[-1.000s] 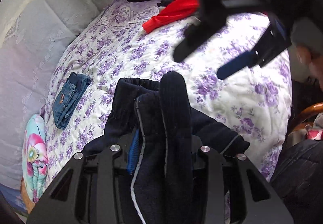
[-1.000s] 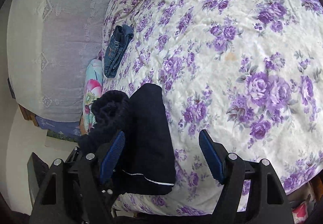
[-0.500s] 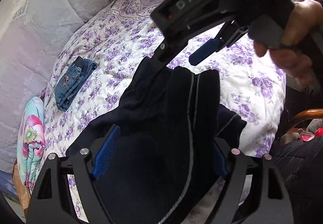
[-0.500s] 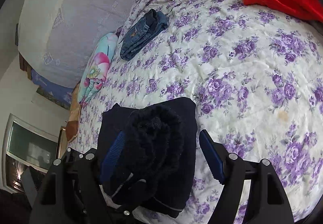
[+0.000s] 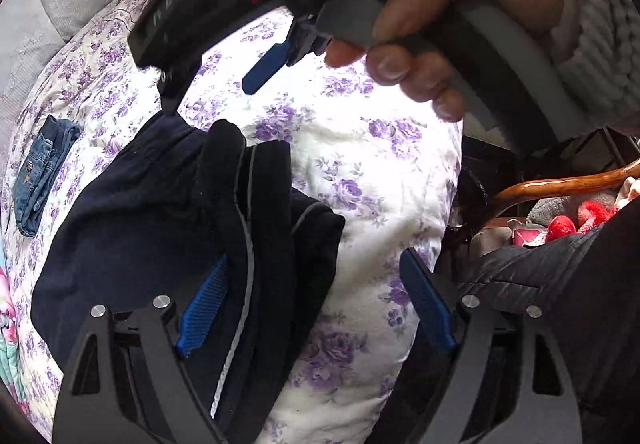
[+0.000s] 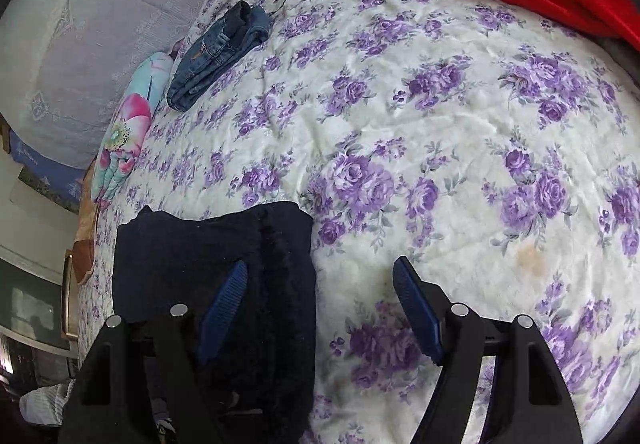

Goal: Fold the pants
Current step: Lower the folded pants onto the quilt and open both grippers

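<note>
pants [image 5: 132, 212] lie folded at the near edge of the bed [image 5: 360, 148], dark, thick, soft, prob fleecy inside; we'd say they flop and bulk up, so best taken at a folded edge thru all layers. a fold stands up between the left gripper [image 5: 316, 300] fingers, its jaws have just been opening, wide, pads not pressing. right gripper [image 6: 320, 308] spread too, pants by its left pad [image 6: 224, 296], nothing gripped. jeans [image 6: 216, 52] lie well apart
</note>
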A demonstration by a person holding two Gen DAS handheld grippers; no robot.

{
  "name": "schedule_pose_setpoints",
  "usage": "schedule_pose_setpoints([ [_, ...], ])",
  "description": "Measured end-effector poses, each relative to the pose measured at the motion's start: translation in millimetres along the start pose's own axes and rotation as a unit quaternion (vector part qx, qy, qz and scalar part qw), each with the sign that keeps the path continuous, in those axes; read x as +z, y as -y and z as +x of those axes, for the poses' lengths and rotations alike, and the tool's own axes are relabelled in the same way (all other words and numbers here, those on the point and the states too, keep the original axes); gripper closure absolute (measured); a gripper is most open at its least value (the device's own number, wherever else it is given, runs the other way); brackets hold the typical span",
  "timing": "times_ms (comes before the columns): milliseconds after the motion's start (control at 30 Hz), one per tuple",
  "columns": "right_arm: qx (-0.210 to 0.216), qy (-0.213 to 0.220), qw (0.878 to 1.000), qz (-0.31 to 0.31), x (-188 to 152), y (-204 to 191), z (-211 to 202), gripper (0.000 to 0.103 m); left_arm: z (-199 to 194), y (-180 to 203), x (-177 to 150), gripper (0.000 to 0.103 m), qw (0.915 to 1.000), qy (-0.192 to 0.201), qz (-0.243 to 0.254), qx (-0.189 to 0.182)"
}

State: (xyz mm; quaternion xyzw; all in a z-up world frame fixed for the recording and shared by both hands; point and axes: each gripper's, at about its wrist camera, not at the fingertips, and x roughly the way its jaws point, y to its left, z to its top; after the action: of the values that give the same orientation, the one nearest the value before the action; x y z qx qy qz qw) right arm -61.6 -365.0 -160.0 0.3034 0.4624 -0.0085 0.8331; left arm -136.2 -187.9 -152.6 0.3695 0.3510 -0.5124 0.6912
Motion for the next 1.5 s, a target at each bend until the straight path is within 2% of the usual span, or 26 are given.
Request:
schedule_pose_setpoints([
  [100,0.053,0.03,0.998,-0.018,-8,-16,-35,0.029,-17,-18,-3,0.022,0.999,0.019,-0.038,0.012],
  [167,0.08,0.034,0.995,-0.055,-16,-33,-50,0.03,-32,-39,-10,0.022,0.9965,0.025,-0.078,0.017],
  [200,0.074,0.028,0.994,-0.081,-21,-43,-52,0.033,-40,-51,-14,0.022,0.9946,0.028,-0.099,0.015],
  [267,0.033,0.019,0.991,-0.128,-30,-58,-50,0.039,-53,-76,-28,0.022,0.9885,0.029,-0.146,0.023],
  [333,0.003,0.013,0.988,-0.156,-39,-66,-42,0.041,-57,-102,-44,0.022,0.9789,0.021,-0.201,0.034],
  [433,-0.019,-0.006,0.99,-0.143,-53,-58,-28,0.041,-52,-137,-74,0.022,0.956,-0.003,-0.288,0.055],
  [500,-0.023,-0.016,0.992,-0.126,-64,-46,-23,0.041,-44,-147,-92,0.022,0.9451,-0.013,-0.32,0.067],
  [567,-0.023,-0.028,0.993,-0.11,-73,-32,-18,0.035,-27,-145,-106,0.018,0.9407,-0.032,-0.328,0.078],
  [633,-0.03,-0.031,0.994,-0.102,-81,-20,-12,0.025,-20,-141,-115,0.012,0.9367,-0.026,-0.337,0.092],
  [700,-0.017,-0.031,0.996,-0.087,-83,-12,-6,0.019,-24,-143,-114,0.012,0.9354,-0.024,-0.339,0.096],
  [767,-0.025,-0.033,0.995,-0.089,-80,-17,-8,0.019,-32,-142,-112,0.013,0.9351,-0.024,-0.337,0.106],
  [833,-0.031,-0.024,0.994,-0.105,-75,-29,-20,0.02,-48,-140,-111,0.014,0.9364,-0.008,-0.333,0.112],
  [867,-0.027,-0.012,0.993,-0.111,-72,-36,-29,0.024,-55,-140,-111,0.014,0.9365,0.0,-0.33,0.118],
  [933,-0.009,0.019,0.992,-0.125,-65,-51,-49,0.027,-64,-142,-114,0.014,0.933,0.009,-0.333,0.135],
  [1033,0.027,0.058,0.986,-0.155,-54,-80,-67,0.029,-55,-155,-127,0.014,0.9209,-0.006,-0.369,0.126],
  [1067,0.037,0.061,0.984,-0.166,-50,-90,-67,0.036,-47,-161,-131,0.014,0.9155,-0.02,-0.383,0.122],
  [1167,0.045,0.043,0.979,-0.195,-46,-112,-48,0.05,-26,-172,-142,0.009,0.9067,-0.043,-0.409,0.092],
  [1233,0.017,0.008,0.98,-0.2,-48,-110,-23,0.055,-22,-176,-145,0.004,0.9028,-0.044,-0.417,0.096],
  [1267,-0.005,-0.021,0.981,-0.192,-49,-102,-4,0.056,-20,-177,-145,0.004,0.9018,-0.046,-0.42,0.091],
  [1300,-0.016,-0.035,0.983,-0.18,-51,-90,10,0.064,-21,-175,-143,0.004,0.9023,-0.046,-0.418,0.097],
  [1333,-0.019,-0.027,0.983,-0.178,-54,-83,14,0.068,-24,-173,-140,0.004,0.9048,-0.047,-0.409,0.11],
  [1367,-0.022,-0.022,0.983,-0.184,-54,-79,13,0.08,-30,-170,-135,0.005,0.9075,-0.046,-0.398,0.126],
  [1500,-0.007,-0.049,0.985,-0.168,-47,-78,9,0.082,-62,-162,-112,0.006,0.9149,-0.008,-0.371,0.159],
])
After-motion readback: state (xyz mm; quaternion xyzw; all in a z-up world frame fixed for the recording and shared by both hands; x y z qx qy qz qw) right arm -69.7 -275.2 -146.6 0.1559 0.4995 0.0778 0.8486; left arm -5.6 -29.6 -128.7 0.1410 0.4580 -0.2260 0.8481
